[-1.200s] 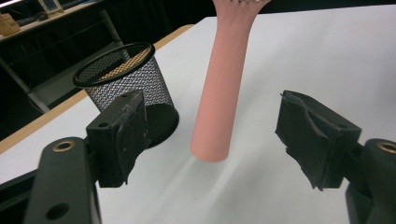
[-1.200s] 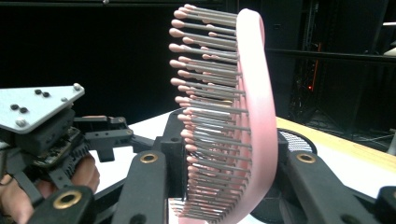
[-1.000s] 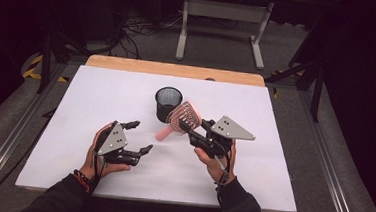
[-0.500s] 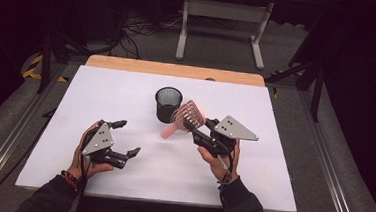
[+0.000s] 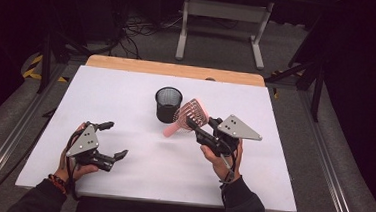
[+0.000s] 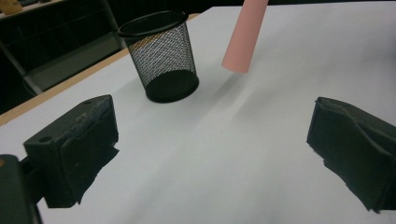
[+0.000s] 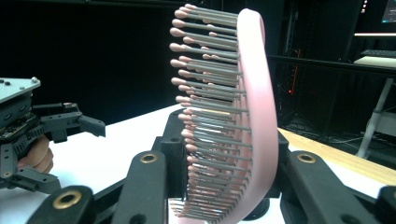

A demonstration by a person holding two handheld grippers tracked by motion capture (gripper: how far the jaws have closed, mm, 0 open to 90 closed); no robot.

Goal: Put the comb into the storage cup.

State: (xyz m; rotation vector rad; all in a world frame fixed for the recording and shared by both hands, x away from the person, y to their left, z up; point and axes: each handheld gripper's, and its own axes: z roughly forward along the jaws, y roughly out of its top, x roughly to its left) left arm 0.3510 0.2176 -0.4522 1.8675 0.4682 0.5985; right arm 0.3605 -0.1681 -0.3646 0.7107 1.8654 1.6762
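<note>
A pink hairbrush (image 5: 187,117) with grey bristles (image 7: 219,116) hangs above the white table, its handle (image 6: 243,35) pointing down and to the left. My right gripper (image 5: 195,125) is shut on the brush's head, just right of a black mesh cup (image 5: 168,104) that stands upright near the table's middle. The same cup (image 6: 161,56) shows far ahead in the left gripper view. My left gripper (image 5: 113,140) is open over the table's near left part, nothing between its jaws. It also appears at the left (image 7: 70,123) of the right gripper view.
The white table top (image 5: 127,89) has a wooden strip (image 5: 173,69) along its far edge. A metal frame (image 5: 222,18) stands on the floor beyond it, with cables on the ground. Dark rails run along both sides of the table.
My left gripper has drawn back toward the near left of the table. My right gripper has kept the hairbrush beside the cup, shifting slightly right.
</note>
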